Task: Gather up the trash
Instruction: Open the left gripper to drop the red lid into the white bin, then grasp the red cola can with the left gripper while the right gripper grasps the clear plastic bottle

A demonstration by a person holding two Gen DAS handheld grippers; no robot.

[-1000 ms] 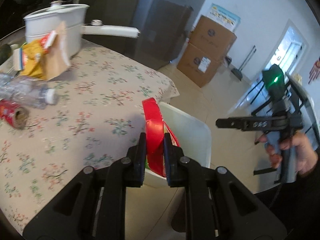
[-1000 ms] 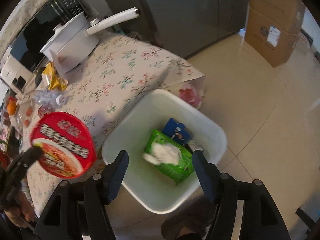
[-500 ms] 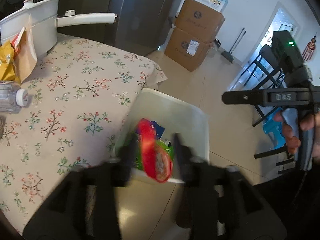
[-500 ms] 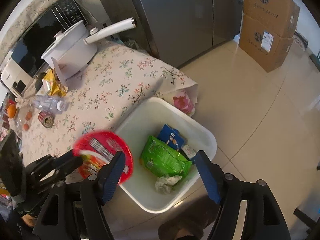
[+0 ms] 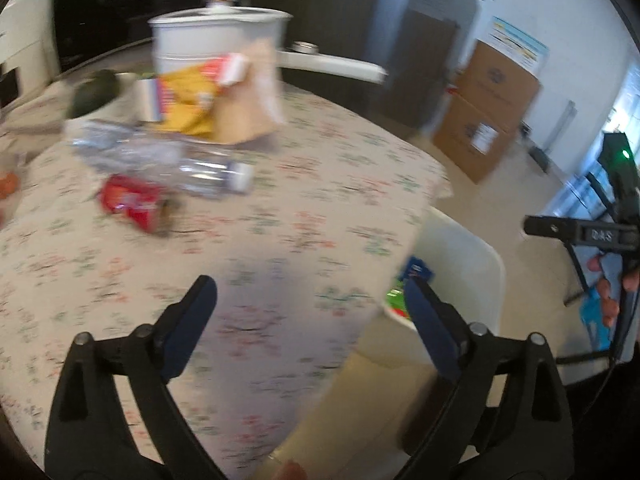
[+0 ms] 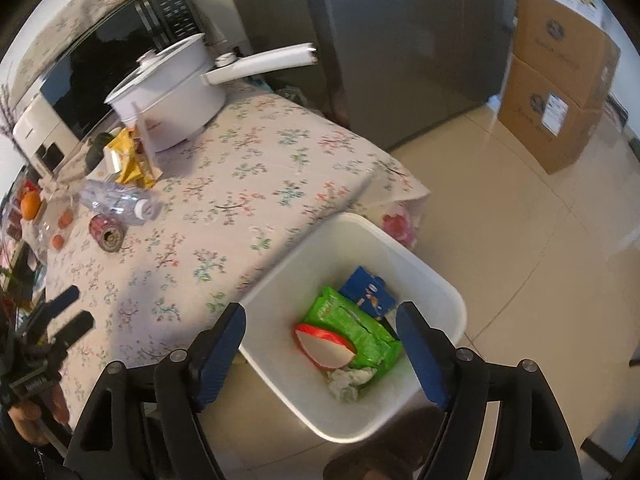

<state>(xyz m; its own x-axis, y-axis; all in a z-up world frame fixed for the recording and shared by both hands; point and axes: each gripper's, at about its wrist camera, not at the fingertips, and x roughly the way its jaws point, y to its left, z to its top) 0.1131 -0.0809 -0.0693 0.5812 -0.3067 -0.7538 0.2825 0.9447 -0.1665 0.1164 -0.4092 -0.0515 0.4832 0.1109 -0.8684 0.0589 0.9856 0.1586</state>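
Observation:
The white bin (image 6: 436, 280) stands on the floor at the table's corner. In it lie the red noodle cup (image 6: 326, 346), a green packet (image 6: 352, 324), a blue packet (image 6: 370, 294) and a crumpled tissue (image 6: 348, 380). My right gripper (image 6: 320, 344) is open above the bin. My left gripper (image 5: 308, 312) is open and empty over the table edge; it also shows in the right wrist view (image 6: 72, 312). On the table lie a red can (image 5: 132, 204), a clear plastic bottle (image 5: 168, 164) and a yellow wrapper (image 5: 188, 100).
A white pot (image 5: 216, 44) with a long handle stands at the back of the floral table (image 6: 240, 184). Oranges (image 6: 30, 204) lie at the far left. Cardboard boxes (image 6: 560, 92) and a grey fridge (image 6: 400, 40) stand beyond on the tiled floor.
My left gripper opened and dropped the red noodle cup into the bin, then swung back toward the table. The right gripper stayed open above the bin.

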